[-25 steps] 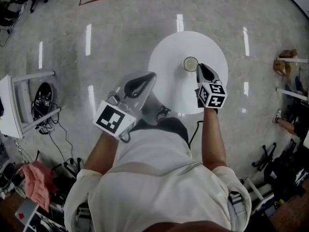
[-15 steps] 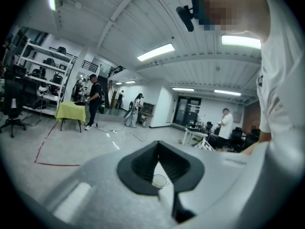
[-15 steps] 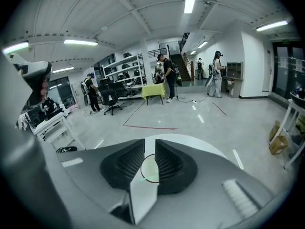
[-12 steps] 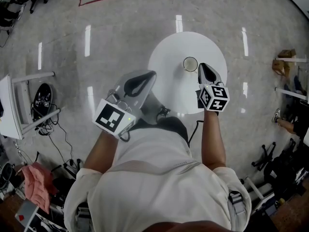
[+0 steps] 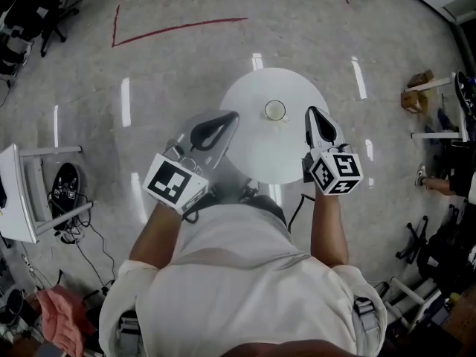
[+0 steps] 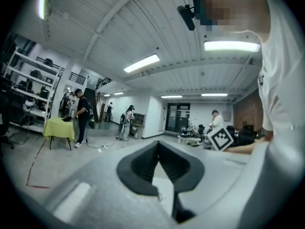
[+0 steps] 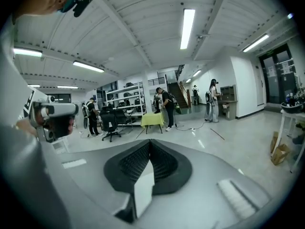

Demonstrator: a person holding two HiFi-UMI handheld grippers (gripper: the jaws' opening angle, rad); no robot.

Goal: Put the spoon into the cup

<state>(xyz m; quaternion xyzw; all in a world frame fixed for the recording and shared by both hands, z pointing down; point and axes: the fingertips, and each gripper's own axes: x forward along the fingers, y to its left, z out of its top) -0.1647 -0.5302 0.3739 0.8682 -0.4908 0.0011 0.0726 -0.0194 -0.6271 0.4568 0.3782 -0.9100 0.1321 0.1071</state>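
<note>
In the head view a small cup (image 5: 275,110) stands near the middle of a round white table (image 5: 256,147). I cannot make out a spoon in any view. My right gripper (image 5: 312,113) hovers over the table's right side, a short way right of the cup, shut and holding nothing. At the table's left edge my left gripper (image 5: 231,116) is also shut and holds nothing. Both gripper views look up into the room. In them the left gripper (image 6: 158,145) and right gripper (image 7: 150,142) have their jaws meeting at the tips.
A grey polished floor with a red line (image 5: 178,27) surrounds the table. A white stand (image 5: 22,192) is at the left and a rack with boxes (image 5: 424,99) at the right. People and a yellow-covered table (image 7: 153,120) are far off in the room.
My right gripper has drawn back from the cup's rim towards the right, widening the gap. The head view has shifted, so the table sits lower left. The left gripper has kept its place.
</note>
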